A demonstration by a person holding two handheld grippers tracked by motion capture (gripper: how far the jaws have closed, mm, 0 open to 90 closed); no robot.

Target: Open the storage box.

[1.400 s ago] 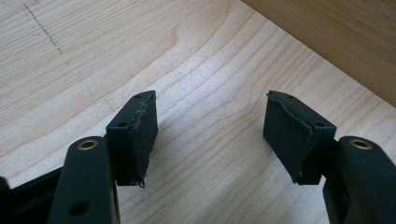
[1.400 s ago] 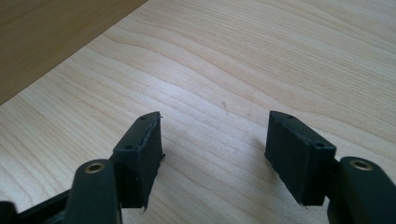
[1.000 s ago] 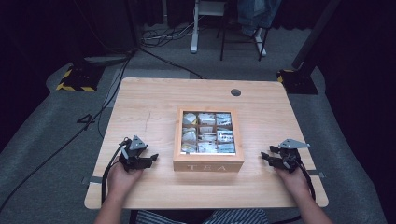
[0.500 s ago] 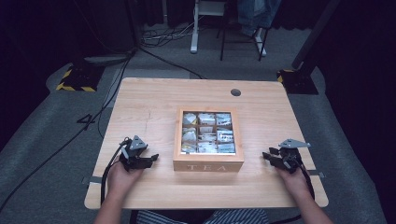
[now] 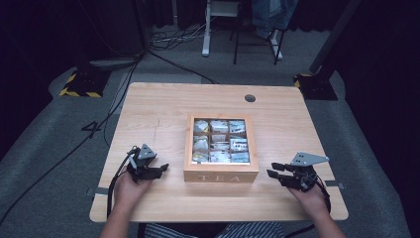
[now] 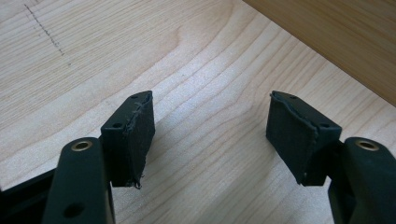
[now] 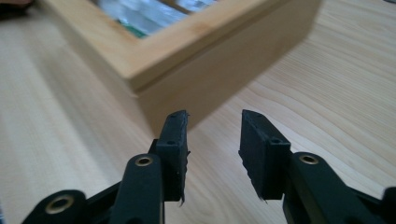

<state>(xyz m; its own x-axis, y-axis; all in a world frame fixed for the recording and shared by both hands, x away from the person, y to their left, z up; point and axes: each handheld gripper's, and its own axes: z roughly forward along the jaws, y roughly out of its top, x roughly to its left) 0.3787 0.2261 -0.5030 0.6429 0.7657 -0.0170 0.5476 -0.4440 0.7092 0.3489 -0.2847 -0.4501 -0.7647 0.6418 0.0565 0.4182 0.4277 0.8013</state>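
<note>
Square wooden tea box (image 5: 221,171) on grained table (image 5: 158,109).

right gripper drifts, small shift only

over the last second the black two-jaw right gripper with the grey three-cornered plate (image 5: 274,170) has slid a little down the high view, toward the person's edge of the pale wooden table (image 5: 163,109). it has also moved a touch inward, toward the light wooden box lettered tea (image 5: 221,177). its jaw tips now sit near the box's front right corner, apart from it. any change in jaw gap cannot be judged at this size.
</note>
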